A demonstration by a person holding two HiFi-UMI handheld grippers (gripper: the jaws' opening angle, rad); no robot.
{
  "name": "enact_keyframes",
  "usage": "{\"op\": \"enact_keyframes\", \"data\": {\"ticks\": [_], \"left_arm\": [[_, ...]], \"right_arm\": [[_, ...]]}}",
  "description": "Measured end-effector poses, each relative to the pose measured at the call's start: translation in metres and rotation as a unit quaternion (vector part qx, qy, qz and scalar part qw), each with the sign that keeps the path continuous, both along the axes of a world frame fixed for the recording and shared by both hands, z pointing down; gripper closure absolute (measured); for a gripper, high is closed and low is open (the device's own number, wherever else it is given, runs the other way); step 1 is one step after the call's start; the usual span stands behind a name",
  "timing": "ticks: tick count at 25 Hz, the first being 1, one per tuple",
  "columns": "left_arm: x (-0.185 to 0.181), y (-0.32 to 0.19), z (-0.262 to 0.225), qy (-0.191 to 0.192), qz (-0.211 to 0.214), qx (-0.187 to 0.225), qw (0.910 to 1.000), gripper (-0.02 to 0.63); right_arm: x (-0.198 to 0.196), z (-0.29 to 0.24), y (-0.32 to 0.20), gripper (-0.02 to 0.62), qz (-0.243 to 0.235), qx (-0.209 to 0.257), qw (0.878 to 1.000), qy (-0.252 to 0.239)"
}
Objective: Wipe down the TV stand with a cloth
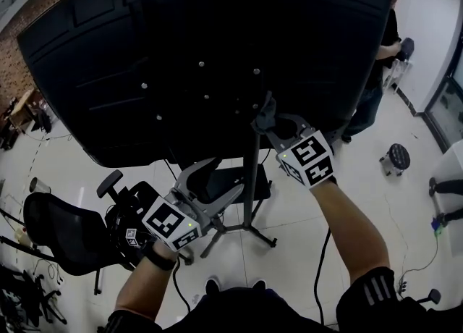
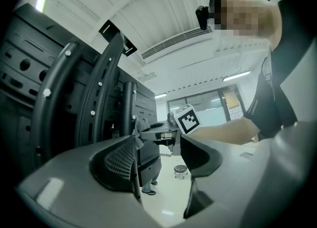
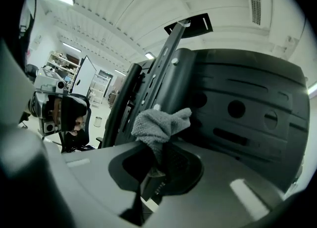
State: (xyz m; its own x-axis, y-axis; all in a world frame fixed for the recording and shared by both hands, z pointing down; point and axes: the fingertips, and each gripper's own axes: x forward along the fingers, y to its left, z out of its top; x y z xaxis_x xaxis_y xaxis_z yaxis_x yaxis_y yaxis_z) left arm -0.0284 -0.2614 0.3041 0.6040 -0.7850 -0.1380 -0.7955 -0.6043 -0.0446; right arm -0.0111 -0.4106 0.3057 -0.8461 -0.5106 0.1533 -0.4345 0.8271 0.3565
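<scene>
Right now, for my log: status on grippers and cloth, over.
Right gripper shut on grey cloth, up at the TV stand bracket. Left gripper open, empty, beside the pole. Office chair at left, clear of the work.

The cloth [image 3: 161, 125] pinched in the right gripper [image 3: 157, 165] is grey and soft, with a rough, nubbly weave. Just beyond it, the television's back [image 3: 247, 103] is black moulded plastic, matt with a faint sheen. The stand's rails [image 3: 163, 68] look like black painted metal dotted with pale screw heads. Both grippers have smooth, matt grey plastic shells, and the left gripper [image 2: 161, 165] carries a ribbed black pad [image 2: 120, 160] inside one jaw. Below them the floor [image 1: 289, 212] is pale and glossy.
</scene>
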Motion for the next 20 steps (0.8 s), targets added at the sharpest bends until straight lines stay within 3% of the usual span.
{"op": "enact_keyframes", "data": {"ticks": [20], "left_arm": [[-0.016,-0.027,0.13,0.02,0.002,-0.113,0.9934,0.296]], "right_arm": [[-0.016,0.172,0.015,0.563,0.021,-0.11,0.993,0.034]]}}
